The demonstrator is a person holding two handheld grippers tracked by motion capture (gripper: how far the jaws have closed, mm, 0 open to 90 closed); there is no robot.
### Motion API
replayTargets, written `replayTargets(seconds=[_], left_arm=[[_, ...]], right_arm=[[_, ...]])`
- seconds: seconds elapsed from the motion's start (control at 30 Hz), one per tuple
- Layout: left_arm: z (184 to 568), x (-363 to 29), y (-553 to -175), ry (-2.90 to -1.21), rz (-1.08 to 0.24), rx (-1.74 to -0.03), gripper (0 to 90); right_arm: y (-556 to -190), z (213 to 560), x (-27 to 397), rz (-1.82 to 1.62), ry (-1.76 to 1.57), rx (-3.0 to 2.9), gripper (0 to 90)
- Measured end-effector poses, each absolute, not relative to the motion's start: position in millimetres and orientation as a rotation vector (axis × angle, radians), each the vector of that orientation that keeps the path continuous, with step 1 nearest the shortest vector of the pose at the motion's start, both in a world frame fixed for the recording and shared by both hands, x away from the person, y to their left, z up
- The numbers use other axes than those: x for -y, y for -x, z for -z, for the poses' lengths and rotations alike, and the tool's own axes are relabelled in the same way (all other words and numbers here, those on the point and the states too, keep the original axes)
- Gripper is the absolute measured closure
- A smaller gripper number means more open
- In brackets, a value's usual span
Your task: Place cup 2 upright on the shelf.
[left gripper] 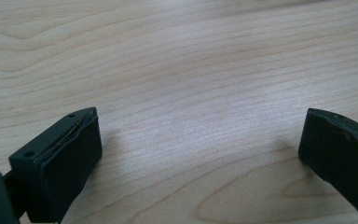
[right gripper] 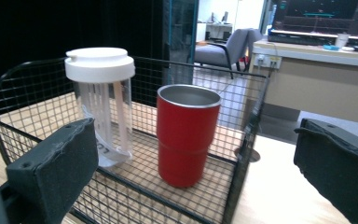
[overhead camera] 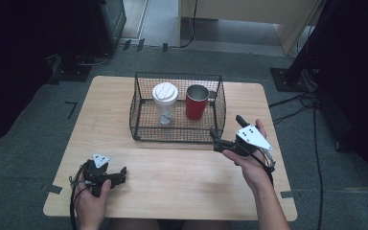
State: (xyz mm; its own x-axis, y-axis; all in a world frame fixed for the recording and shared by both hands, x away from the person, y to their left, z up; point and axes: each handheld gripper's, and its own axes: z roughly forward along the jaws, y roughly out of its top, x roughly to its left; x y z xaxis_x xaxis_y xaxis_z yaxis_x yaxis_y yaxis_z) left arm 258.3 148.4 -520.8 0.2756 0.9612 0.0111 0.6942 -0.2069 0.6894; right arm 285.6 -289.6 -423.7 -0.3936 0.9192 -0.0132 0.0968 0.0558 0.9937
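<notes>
A: Where does the red cup (right gripper: pixel 187 135) stand?

B: Upright inside the black wire basket (overhead camera: pixel 141 125), on its right half, open mouth up, with a bare metal rim and lining. The high view shows it near the basket's far wall.

A: And what is next to it?

B: A clear bottle with a white lid (right gripper: pixel 101 105), also upright, just beside the cup on its left, with a narrow gap between them. A pale straw or rod runs down inside it.

A: Which tongs are nearest?

B: The right tongs (overhead camera: pixel 222 139), held in the person's right hand (overhead camera: pixel 249 160) at the basket's near right corner, just outside the wire. In the right gripper view the cup sits between the two black jaws, farther off and behind the mesh. The jaws stand wide apart with nothing between them.

A: And the other pair?

B: The left tongs (overhead camera: pixel 120 175) lie low over the bench (overhead camera: pixel 182 187) at its near left, well apart from the basket, in the person's left hand (overhead camera: pixel 92 203). Their jaws are spread wide too, over bare wood grain, gripping nothing.
</notes>
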Motion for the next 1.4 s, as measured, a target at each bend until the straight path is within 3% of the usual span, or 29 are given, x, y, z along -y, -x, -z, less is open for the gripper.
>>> replayTargets(seconds=[1.4], left_arm=[[521, -148, -258, -1.985, -0.604, -1.476, 0.1]], right_arm=[[-227, 496, 387, -1.203, -1.319, -1.535, 0.0]])
